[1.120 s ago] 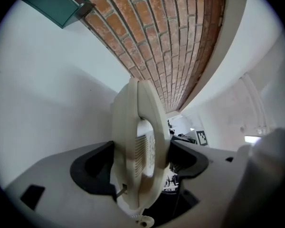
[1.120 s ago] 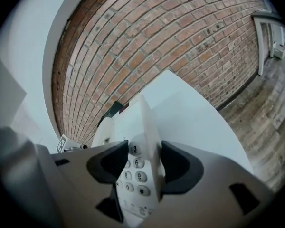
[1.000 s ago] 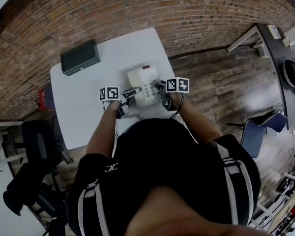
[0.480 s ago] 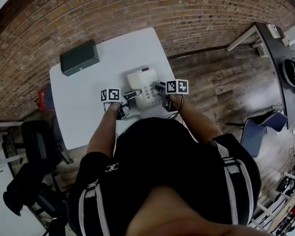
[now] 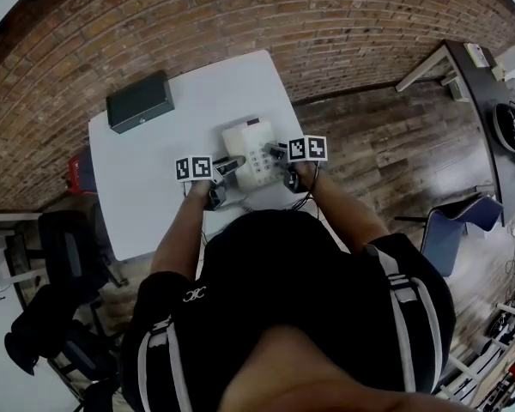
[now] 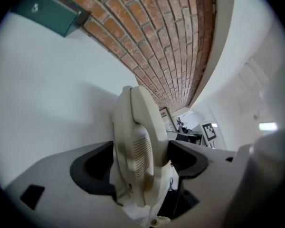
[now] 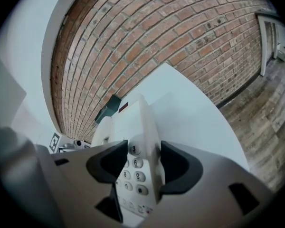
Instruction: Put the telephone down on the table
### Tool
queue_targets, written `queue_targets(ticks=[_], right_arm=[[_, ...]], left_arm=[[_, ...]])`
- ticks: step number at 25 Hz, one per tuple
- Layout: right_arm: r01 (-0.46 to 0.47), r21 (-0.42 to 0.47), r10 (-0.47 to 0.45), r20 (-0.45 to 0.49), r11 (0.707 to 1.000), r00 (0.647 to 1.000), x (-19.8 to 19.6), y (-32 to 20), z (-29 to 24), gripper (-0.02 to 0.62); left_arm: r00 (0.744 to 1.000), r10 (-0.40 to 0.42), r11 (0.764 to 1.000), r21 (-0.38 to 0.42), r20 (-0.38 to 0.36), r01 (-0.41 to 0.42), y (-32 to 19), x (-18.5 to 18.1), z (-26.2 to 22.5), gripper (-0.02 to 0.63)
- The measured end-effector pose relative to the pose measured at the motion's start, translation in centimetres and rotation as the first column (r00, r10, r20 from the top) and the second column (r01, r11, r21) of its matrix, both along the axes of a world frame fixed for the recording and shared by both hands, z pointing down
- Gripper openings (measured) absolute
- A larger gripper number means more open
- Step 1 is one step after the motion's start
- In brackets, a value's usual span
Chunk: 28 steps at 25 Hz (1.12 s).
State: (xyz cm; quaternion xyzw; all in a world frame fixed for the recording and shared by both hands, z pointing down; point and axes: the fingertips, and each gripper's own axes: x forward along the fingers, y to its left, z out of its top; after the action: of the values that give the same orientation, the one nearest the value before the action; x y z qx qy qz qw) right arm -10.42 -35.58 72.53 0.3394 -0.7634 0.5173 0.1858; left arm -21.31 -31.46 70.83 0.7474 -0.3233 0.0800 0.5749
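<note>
At the bench's front edge, on the near side of the telephone (image 5: 251,151): two forearms reaching in, one gripper on each flank.

Left gripper (image 5: 227,166) on the telephone's left. Jaws set to a slim gap and pinching the cream handset (image 6: 140,146) across its thickness, dark pads pressed to both faces, the slotted grille turned toward the camera. Coiled cord (image 6: 154,220) just below the grip.

Right gripper (image 5: 278,151) on the telephone's right. Jaws likewise narrow and clamped on the base's right edge beside the keypad (image 7: 133,172), with the 3 key just inside the left-hand pad and the 6, 9 and # keys running down toward the camera.

Impossible to tell whether the telephone sits flat on the bench (image 5: 146,187) or hangs just off it.

Around the telephone: wide bare white bench top to its left and beyond it. To its right, only a narrow strip of bench before the edge, then wooden floor (image 5: 386,136) below. Beyond the telephone and to its left, well apart from it, a dark green box (image 5: 139,100) close to the bench's far edge. Farther still, past the box, a brick wall (image 5: 240,15) along the bench's far side.
</note>
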Motion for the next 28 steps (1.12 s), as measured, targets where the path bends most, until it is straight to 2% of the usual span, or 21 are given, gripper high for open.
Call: queue_targets(ticks=[2, 3, 6, 8, 10, 11, 12, 13, 15, 17, 19, 21, 22, 24, 28], right_arm=[[0.014, 0.048, -0.012, -0.042, 0.999, 0.999, 0.4, -0.4, -0.6, 0.193], [0.008, 0.099, 0.0, -0.073, 0.995, 0.997, 0.8, -0.9, -1.2, 0.158], [-0.029, 0.293, 0.07, -0.132, 0.956, 0.989, 2.0, -3.3, -4.8, 0.109], [-0.052, 0.412, 0.111, -0.119, 0.91, 0.987, 2.0, -5.0, -8.2, 0.058], [-0.079, 0.537, 0.145, -0.082, 0.84, 0.986, 1.7, -6.5, -13.0, 0.007], [-0.09, 0.602, 0.154, -0.055, 0.793, 0.987, 1.3, -7.0, -15.8, 0.0], [-0.096, 0.667, 0.155, -0.03, 0.739, 0.987, 0.8, -7.3, -18.8, -0.002], [-0.097, 0.727, 0.153, -0.011, 0.68, 0.988, 0.3, -7.4, -21.8, -0.002], [-0.091, 0.823, 0.152, 0.006, 0.561, 0.988, -0.5, -7.1, -27.1, -0.002], [-0.096, 0.88, 0.154, 0.026, 0.465, 0.988, -1.0, -6.4, -31.2, -0.002], [-0.116, 0.909, 0.161, 0.054, 0.401, 0.986, -1.2, -5.5, -34.3, -0.002], [-0.131, 0.926, 0.168, 0.075, 0.354, 0.983, -1.2, -4.7, -36.2, -0.002], [-0.133, 0.932, 0.17, 0.079, 0.338, 0.982, -1.3, -4.3, -36.8, -0.002], [-0.132, 0.934, 0.169, 0.079, 0.332, 0.982, -1.4, -3.7, -37.3, -0.002], [-0.111, 0.926, 0.167, 0.053, 0.361, 0.985, -1.6, -3.4, -36.4, -0.002]], left_arm=[[0.996, -0.04, 0.997, 0.065, 0.085, 0.035, -0.4, -1.0, -0.8, 0.368], [0.99, -0.07, 0.993, 0.102, 0.121, 0.058, -0.7, -1.7, -1.3, 0.368], [0.955, -0.169, 0.965, 0.237, 0.243, 0.111, -1.6, -4.7, -3.6, 0.349], [0.904, -0.278, 0.92, 0.361, 0.324, 0.153, -2.6, -7.0, -6.5, 0.177], [0.824, -0.409, 0.854, 0.481, 0.392, 0.196, -3.7, -9.3, -10.1, 0.048], [0.778, -0.471, 0.819, 0.533, 0.415, 0.212, -4.1, -10.2, -12.1, 0.011], [0.739, -0.525, 0.783, 0.58, 0.423, 0.224, -4.4, -11.0, -14.2, 0.003], [0.71, -0.571, 0.744, 0.626, 0.413, 0.234, -4.7, -11.4, -16.6, 0.003], [0.677, -0.642, 0.657, 0.714, 0.361, 0.242, -4.9, -11.7, -21.6, 0.002], [0.658, -0.685, 0.577, 0.784, 0.312, 0.229, -4.8, -11.5, -26.2, 0.002], [0.638, -0.713, 0.517, 0.832, 0.29, 0.2, -4.3, -11.1, -29.7, 0.002], [0.616, -0.736, 0.473, 0.864, 0.28, 0.172, -3.7, -10.8, -32.1, 0.002], [0.61, -0.743, 0.46, 0.872, 0.276, 0.165, -3.3, -10.6, -32.7, 0.002], [0.606, -0.748, 0.454, 0.875, 0.271, 0.17, -2.7, -10.4, -32.9, 0.002], [0.611, -0.741, 0.487, 0.849, 0.278, 0.205, -2.3, -10.3, -31.5, 0.002]])
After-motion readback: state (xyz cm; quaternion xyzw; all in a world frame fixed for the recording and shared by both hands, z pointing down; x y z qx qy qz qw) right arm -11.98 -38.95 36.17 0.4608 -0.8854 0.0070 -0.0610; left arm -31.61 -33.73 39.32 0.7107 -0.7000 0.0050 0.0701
